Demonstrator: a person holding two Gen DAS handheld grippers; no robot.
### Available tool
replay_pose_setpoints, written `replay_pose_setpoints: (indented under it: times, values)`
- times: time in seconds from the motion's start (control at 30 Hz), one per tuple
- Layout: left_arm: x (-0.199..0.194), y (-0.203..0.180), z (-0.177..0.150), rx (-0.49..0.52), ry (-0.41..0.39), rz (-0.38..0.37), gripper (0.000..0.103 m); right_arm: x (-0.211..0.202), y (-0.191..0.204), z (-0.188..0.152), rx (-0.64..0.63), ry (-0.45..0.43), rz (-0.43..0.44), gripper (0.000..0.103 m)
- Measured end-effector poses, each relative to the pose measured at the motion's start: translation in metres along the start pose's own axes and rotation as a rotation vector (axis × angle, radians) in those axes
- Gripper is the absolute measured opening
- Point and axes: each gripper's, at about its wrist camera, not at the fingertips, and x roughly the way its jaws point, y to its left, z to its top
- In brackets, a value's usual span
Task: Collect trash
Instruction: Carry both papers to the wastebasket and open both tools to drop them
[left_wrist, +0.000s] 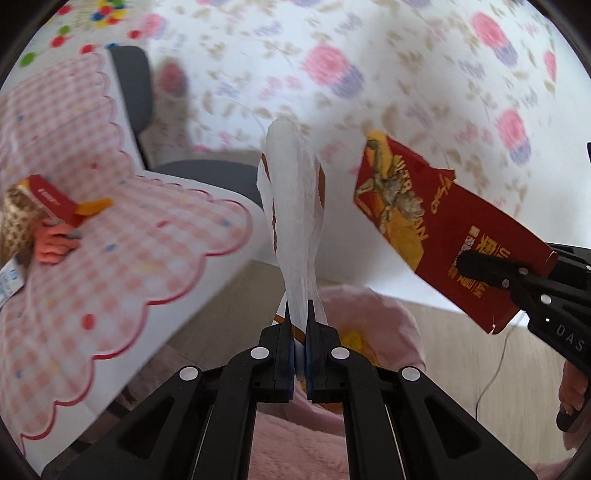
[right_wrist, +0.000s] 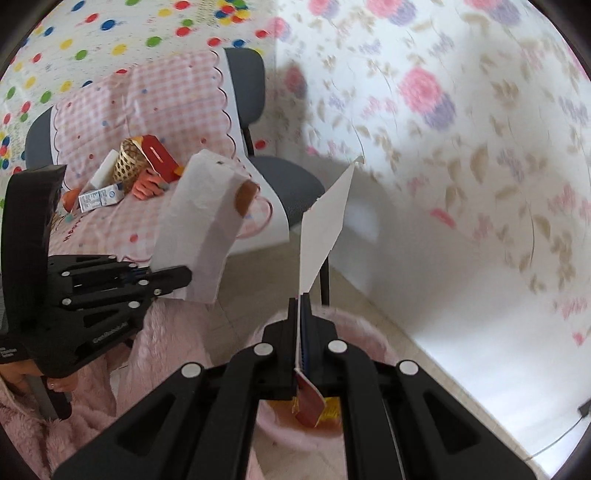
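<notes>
My left gripper (left_wrist: 300, 332) is shut on a white paper wrapper with brown print (left_wrist: 293, 206), held upright above the pink fluffy bin (left_wrist: 388, 317). It also shows in the right wrist view (right_wrist: 199, 229). My right gripper (right_wrist: 301, 306) is shut on a flattened red and yellow snack box, seen edge-on as a white sheet (right_wrist: 325, 221). In the left wrist view the red box (left_wrist: 436, 229) hangs at the right over the bin. More trash lies on the chair: a woven cup (right_wrist: 129, 162), a red carton (right_wrist: 159, 157), a small white carton (right_wrist: 99, 197).
A grey chair (right_wrist: 291, 181) covered with a pink checked cloth (right_wrist: 166, 96) stands at the left. A floral sheet (right_wrist: 461, 147) hangs behind. The pink bin (right_wrist: 354, 325) sits on the tiled floor below both grippers. A cable (left_wrist: 495, 369) runs along the floor.
</notes>
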Motion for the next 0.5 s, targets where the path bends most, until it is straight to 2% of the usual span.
replay_pose_setpoints:
  times: [0.23, 0.43, 0.47, 0.5]
  values:
    - [0.035, -0.01, 0.0, 0.015, 0.089, -0.038, 0.005, 0.021, -0.013, -0.016, 0.048, 0.077, 0.025, 0.002]
    - [0.062, -0.01, 0.002, 0.001, 0.143, -0.037, 0.007, 0.043, -0.029, -0.025, 0.098, 0.148, 0.049, 0.002]
    - [0.065, -0.01, 0.002, -0.003, 0.149, -0.036, 0.014, 0.045, -0.03, -0.025, 0.101, 0.15, 0.046, 0.002]
    - [0.067, -0.01, 0.003, -0.007, 0.151, -0.036, 0.029, 0.049, -0.032, -0.025, 0.106, 0.154, 0.035, 0.002]
